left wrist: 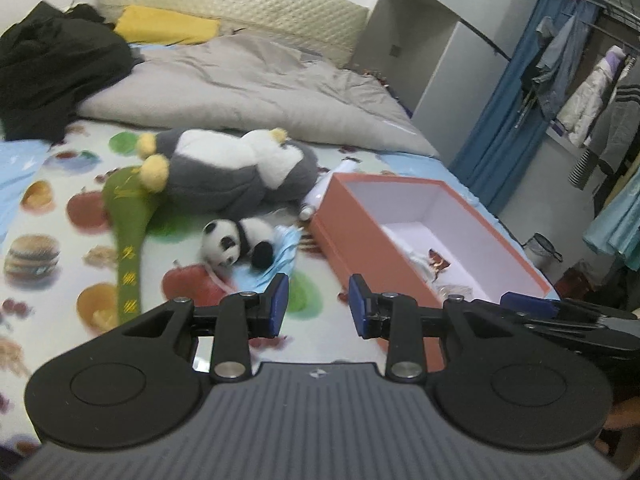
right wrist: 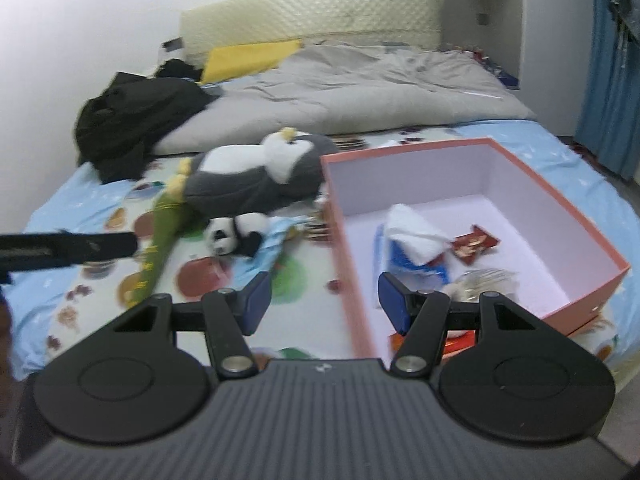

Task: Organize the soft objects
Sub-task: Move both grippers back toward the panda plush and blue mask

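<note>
A big grey and white penguin plush [left wrist: 236, 168] [right wrist: 256, 176] lies on the fruit-print sheet, with a green plush stick [left wrist: 128, 232] [right wrist: 160, 240] under its yellow feet. A small panda plush [left wrist: 236, 242] [right wrist: 236, 234] lies in front of it on a crumpled blue bag. To their right stands an open pink box [left wrist: 344, 232] [right wrist: 600, 248] holding a white cloth [right wrist: 416, 232] and small packets. My left gripper [left wrist: 318, 306] hovers open and empty, short of the panda. My right gripper [right wrist: 324, 300] is open and empty above the box's left wall.
A grey duvet [left wrist: 248, 84] [right wrist: 360, 88], a black clothes heap [left wrist: 56, 68] [right wrist: 136, 120] and a yellow pillow [left wrist: 168, 26] fill the far bed. Blue curtain and hanging clothes [left wrist: 580, 80] stand to the right. The right gripper's fingers [left wrist: 532, 300] show beside the box in the left wrist view.
</note>
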`<state>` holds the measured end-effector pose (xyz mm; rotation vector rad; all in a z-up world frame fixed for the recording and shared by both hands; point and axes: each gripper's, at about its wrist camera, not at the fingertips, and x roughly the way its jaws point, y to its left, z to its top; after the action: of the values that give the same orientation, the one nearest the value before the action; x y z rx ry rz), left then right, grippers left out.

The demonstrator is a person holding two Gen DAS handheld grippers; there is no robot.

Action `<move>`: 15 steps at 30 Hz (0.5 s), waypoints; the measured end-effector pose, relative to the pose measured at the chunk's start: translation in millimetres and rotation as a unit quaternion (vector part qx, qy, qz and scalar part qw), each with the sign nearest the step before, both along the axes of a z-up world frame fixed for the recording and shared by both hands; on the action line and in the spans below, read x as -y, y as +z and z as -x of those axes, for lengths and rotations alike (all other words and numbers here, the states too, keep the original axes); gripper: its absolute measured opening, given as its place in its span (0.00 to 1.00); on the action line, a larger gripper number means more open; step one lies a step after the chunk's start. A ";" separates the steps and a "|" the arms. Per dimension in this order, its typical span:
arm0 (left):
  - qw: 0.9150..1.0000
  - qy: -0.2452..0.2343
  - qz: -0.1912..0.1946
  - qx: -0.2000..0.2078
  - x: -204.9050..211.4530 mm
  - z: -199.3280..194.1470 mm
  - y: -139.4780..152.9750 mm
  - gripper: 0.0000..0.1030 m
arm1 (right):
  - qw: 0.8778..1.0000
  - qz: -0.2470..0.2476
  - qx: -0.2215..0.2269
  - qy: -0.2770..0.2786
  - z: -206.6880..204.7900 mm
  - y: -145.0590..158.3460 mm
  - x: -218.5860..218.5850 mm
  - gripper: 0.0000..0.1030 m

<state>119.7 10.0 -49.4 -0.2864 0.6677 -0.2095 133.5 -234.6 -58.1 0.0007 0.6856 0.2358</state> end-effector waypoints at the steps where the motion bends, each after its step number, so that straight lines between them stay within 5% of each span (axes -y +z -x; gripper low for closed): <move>1: 1.000 0.005 0.000 -0.002 -1.5 3.1 -2.5 0.37 | 1.000 -0.003 -0.002 0.005 3.5 -0.3 -3.7 0.60; 15: 0.998 0.046 -0.005 -0.033 -22.8 15.6 -43.8 0.37 | 0.997 -0.016 -0.023 0.067 20.6 -26.0 -43.4 0.60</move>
<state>104.1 32.8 -93.1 -0.3158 0.7198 -0.1093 112.9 -191.2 -84.1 -0.0102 0.7285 0.3771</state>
